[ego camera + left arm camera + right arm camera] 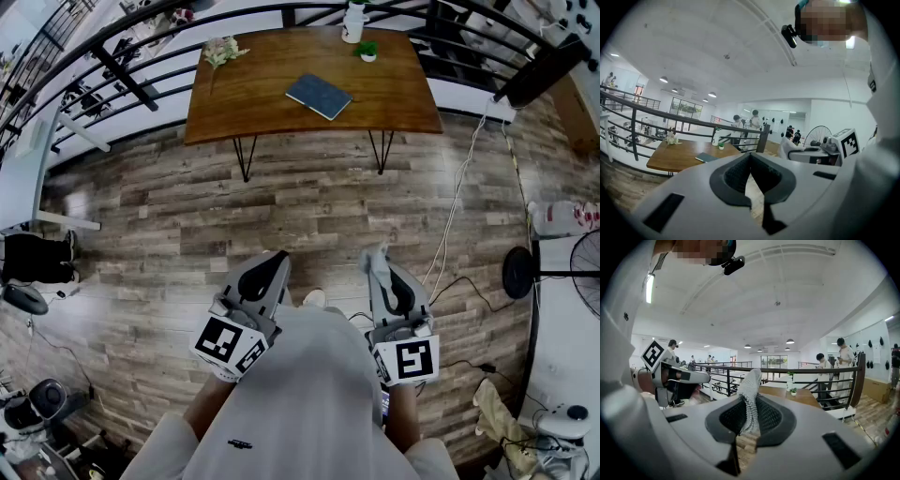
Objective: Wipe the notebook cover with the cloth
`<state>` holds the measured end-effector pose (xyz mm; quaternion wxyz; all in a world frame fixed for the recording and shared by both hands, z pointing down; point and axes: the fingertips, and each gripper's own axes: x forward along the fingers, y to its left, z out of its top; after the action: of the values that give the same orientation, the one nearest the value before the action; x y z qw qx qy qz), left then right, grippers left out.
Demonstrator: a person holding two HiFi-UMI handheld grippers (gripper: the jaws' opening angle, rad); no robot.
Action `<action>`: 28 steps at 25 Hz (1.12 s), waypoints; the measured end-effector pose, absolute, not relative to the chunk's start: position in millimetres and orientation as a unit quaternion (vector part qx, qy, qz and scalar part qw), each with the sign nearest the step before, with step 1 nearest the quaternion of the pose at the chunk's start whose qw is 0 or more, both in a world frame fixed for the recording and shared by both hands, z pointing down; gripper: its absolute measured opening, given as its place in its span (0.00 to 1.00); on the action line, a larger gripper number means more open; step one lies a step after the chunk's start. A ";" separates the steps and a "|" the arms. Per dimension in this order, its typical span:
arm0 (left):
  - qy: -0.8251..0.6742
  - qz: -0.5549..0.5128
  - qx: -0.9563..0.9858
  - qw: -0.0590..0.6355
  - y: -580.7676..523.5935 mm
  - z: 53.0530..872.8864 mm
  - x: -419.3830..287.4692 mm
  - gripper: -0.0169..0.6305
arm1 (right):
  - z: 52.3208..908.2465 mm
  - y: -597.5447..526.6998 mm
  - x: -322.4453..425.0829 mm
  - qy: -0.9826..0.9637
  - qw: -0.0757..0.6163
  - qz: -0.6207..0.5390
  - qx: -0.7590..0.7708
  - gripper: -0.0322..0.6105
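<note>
The left claw [750, 157] is pressed together with nothing in it. The right claw [749, 401] pinches the grey cloth [751, 380]. The notebook [319, 96] lies near the middle of the table [248, 108], well apart from both claws. At the far edge, a small pot [367, 54] holds a green plant.

floor [309, 216]: grey-brown wood planks | table [262, 103]: brown wood, black hairpin legs, far edge against black railing [141, 42] | ceiling [787, 296]: white, curved, round lamps [790, 341] lit | walls [825, 117]: white | fan [518, 272]: near floor's right edge, white cable [457, 216] beside
</note>
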<state>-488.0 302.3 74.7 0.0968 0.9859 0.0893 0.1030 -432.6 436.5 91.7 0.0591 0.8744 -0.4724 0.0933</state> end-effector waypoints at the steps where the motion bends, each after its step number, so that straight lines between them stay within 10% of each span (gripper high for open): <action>1: 0.091 0.103 0.986 0.095 302.4 74.2 -491.4 0.05 | 90.8 435.6 -433.9 -0.471 0.058 0.092 0.875 0.11; 28: 0.125 0.126 0.972 0.152 295.8 86.2 -459.6 0.05 | 97.8 450.9 -413.8 -0.418 0.015 0.109 0.902 0.12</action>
<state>-459.6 295.8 86.2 0.1522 0.9723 0.1253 0.1256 -413.8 450.9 97.8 0.0151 0.9017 -0.4180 0.1094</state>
